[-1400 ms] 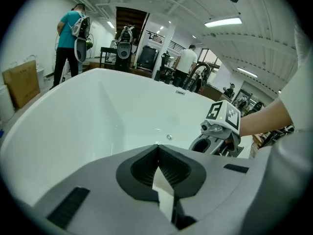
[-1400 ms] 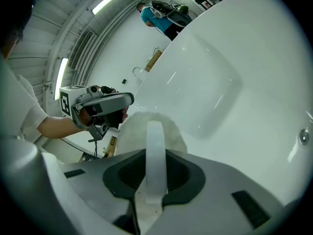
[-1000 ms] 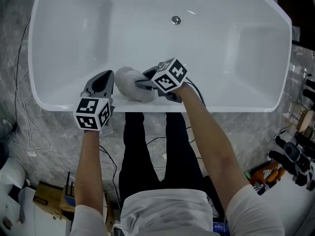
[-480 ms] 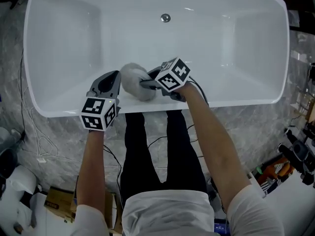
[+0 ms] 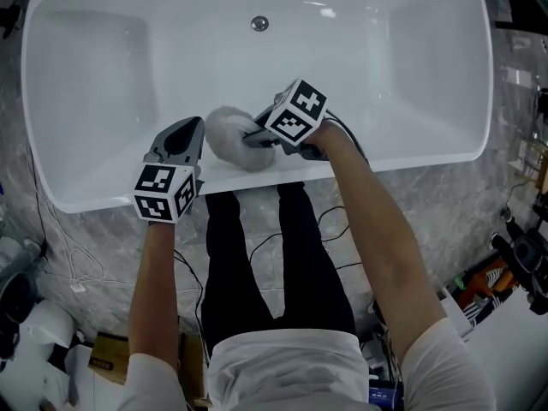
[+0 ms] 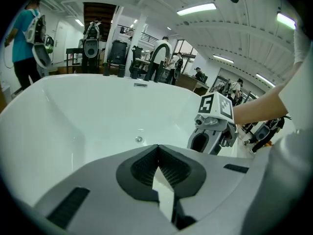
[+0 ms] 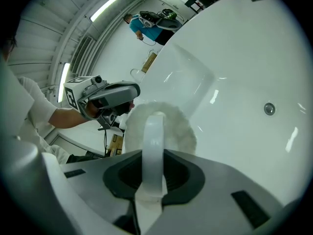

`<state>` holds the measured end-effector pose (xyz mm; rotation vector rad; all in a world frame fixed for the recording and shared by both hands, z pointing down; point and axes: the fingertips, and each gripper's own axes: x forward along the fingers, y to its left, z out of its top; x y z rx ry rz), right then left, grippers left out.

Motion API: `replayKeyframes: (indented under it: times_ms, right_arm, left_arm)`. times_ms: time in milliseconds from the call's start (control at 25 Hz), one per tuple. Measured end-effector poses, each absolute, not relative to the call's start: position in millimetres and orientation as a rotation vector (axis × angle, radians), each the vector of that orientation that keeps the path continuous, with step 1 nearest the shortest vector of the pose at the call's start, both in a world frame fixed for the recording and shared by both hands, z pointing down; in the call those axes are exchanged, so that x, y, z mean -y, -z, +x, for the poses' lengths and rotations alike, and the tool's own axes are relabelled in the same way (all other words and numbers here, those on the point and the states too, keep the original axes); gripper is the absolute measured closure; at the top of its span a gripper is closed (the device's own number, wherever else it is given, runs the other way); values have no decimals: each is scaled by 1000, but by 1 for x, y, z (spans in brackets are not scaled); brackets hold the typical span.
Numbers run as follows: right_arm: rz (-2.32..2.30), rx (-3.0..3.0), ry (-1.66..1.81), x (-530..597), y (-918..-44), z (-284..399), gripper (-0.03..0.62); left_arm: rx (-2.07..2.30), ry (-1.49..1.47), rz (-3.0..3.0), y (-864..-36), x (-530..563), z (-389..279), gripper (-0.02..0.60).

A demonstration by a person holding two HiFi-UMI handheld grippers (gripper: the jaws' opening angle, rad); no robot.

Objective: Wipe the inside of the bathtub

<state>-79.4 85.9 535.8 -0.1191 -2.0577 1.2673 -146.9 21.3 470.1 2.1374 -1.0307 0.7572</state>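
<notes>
The white bathtub point(image 5: 103, 101) fills the top of the head view, its drain point(image 5: 259, 23) at the far side. My right gripper point(image 5: 254, 139) is shut on the white handle point(image 7: 153, 146) of a fluffy white scrub pad point(image 5: 227, 135). The pad rests against the tub's near inner wall, just below the rim. In the right gripper view the pad point(image 7: 181, 126) stands in front of the jaws. My left gripper point(image 5: 192, 128) hovers at the near rim just left of the pad, shut and holding nothing; its jaws point(image 6: 158, 151) meet over the tub floor.
Grey marble floor point(image 5: 479, 212) surrounds the tub, with white cables point(image 5: 60, 255) at the left and dark gear point(image 5: 522, 264) at the right. My legs point(image 5: 257, 255) stand against the near rim. Several people point(image 6: 24, 38) stand beyond the tub's far edge.
The head view has swung, so the tub sits further left and turned in frame. Both grippers stay at the near rim, the pad now closer in line with the drain.
</notes>
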Motion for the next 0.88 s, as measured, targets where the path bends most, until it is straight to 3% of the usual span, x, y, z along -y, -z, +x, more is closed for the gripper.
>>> replayKeyframes:
  times_ms: [880]
  right_arm:
    - [31, 2031, -1325, -85, -534, 76, 502]
  left_arm:
    - [853, -828, 2255, -467, -24, 27, 575]
